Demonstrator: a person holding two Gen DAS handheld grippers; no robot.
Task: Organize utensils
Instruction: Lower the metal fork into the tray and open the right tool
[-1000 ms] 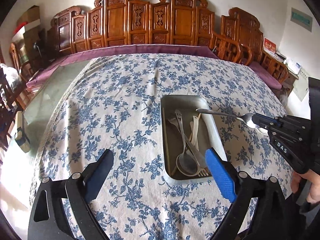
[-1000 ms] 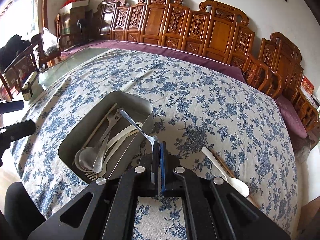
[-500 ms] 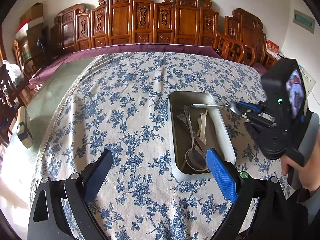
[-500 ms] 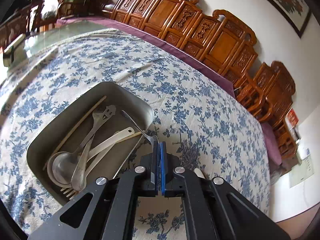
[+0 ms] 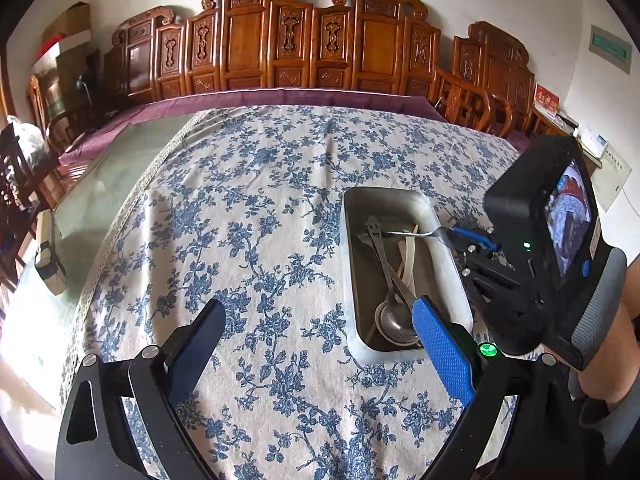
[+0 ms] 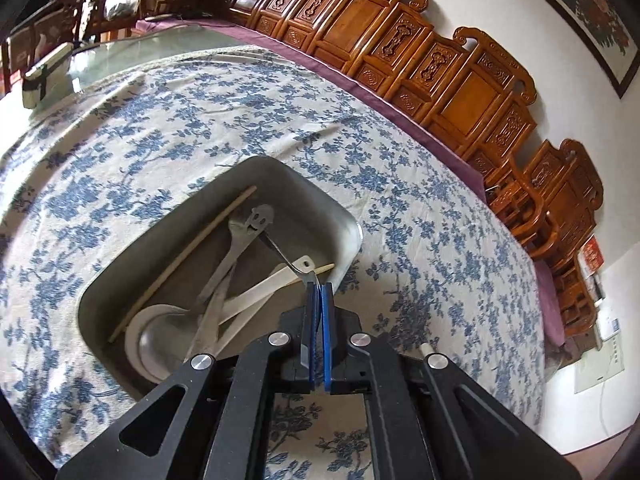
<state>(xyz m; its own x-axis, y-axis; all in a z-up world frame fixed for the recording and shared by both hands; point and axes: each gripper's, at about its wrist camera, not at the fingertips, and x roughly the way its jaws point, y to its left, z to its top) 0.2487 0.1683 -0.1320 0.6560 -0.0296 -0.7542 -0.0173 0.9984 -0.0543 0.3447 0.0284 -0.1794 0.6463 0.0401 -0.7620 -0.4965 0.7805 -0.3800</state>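
Note:
A metal tray (image 5: 448,276) (image 6: 100,280) sits on the floral tablecloth and holds several utensils: metal spoons, a white plastic spoon (image 6: 260,292), a chopstick (image 6: 184,260). My right gripper (image 6: 319,286) (image 5: 472,236) is shut on the bowl end of a metal spoon (image 6: 280,254) (image 5: 412,233); the spoon's handle points down over the tray's far end, tilted. My left gripper (image 5: 316,344) is open and empty, held low over the cloth near the tray's near-left corner.
Carved wooden chairs (image 5: 288,40) line the far side of the table. A bare glass strip (image 5: 100,184) lies left of the cloth, with a small box (image 5: 48,264) on it. The floral cloth (image 5: 248,216) stretches left of the tray.
My right gripper has moved with the spoon over the tray and tipped down, so the handle now dips toward the tray. My left gripper has barely moved.

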